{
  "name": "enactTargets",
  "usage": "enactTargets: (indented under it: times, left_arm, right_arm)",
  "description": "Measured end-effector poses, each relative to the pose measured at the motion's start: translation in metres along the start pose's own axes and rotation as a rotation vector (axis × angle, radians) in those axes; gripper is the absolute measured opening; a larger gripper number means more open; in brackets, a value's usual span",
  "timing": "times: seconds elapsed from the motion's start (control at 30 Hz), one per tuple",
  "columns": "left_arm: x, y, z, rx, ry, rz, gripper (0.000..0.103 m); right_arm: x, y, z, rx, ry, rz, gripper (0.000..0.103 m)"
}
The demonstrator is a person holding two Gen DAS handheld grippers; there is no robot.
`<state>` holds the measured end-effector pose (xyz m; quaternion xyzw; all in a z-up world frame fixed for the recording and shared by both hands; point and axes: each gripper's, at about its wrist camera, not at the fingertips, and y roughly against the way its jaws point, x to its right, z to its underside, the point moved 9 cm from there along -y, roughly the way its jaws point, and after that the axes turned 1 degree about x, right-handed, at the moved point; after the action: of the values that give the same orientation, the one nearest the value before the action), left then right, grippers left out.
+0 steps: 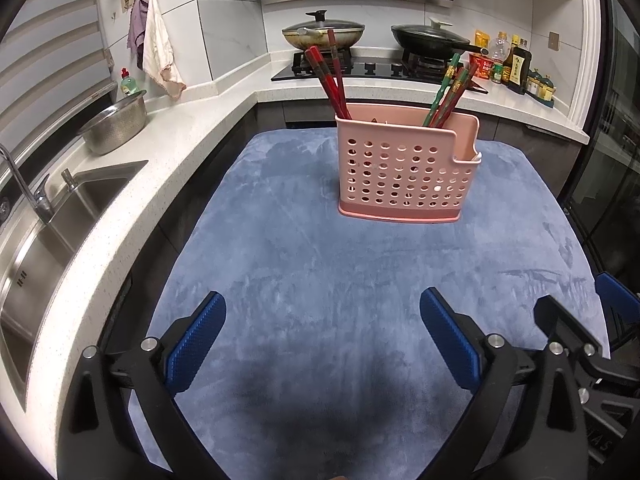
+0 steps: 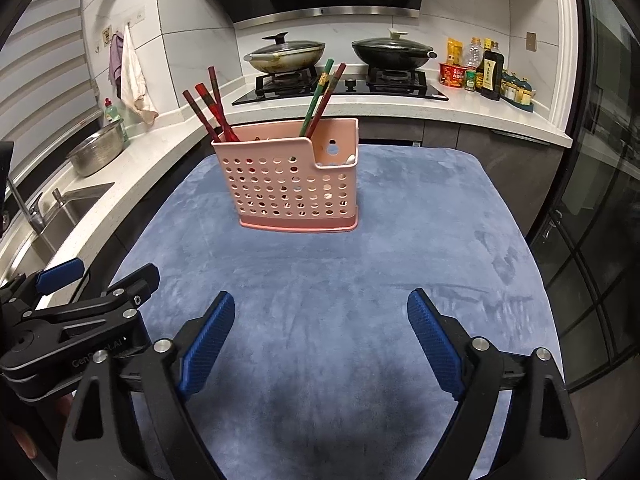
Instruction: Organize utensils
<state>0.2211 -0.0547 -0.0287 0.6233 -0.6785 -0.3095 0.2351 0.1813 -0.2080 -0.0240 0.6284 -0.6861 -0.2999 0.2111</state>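
Left wrist: chopsticks (image 1: 338, 80) in caddy (image 1: 404, 172)

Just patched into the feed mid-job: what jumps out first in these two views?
The pink perforated utensil holder stands upright toward the far side of the blue cloth, with red chopsticks leaning out at its left end and a green and red pair at its right. Nearer the cameras, the left gripper and right gripper hang open above the cloth, holding nothing.

perforated plastic holder (image 1: 404, 176), plush cloth mat (image 1: 320, 272)
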Motion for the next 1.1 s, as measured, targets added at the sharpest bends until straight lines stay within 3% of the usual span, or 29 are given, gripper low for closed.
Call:
enactTargets:
  times: [0.1, 0.17, 1.1]
  left_arm:
    - [-0.001, -0.001, 0.002, -0.006, 0.005, -0.003, 0.095]
    - [-0.002, -0.002, 0.003, -0.011, 0.005, -0.007, 0.095]
    - [-0.009, -0.007, 0.005, -0.019, 0.000, -0.058, 0.095]
  right_arm:
    - [0.003, 0.000, 0.000, 0.005, -0.004, 0.012, 0.088]
    - [0.005, 0.000, 0.000, 0.000, -0.002, 0.022, 0.096]
    - [0.010, -0.008, 0.005, -0.028, 0.002, 0.047, 0.096]
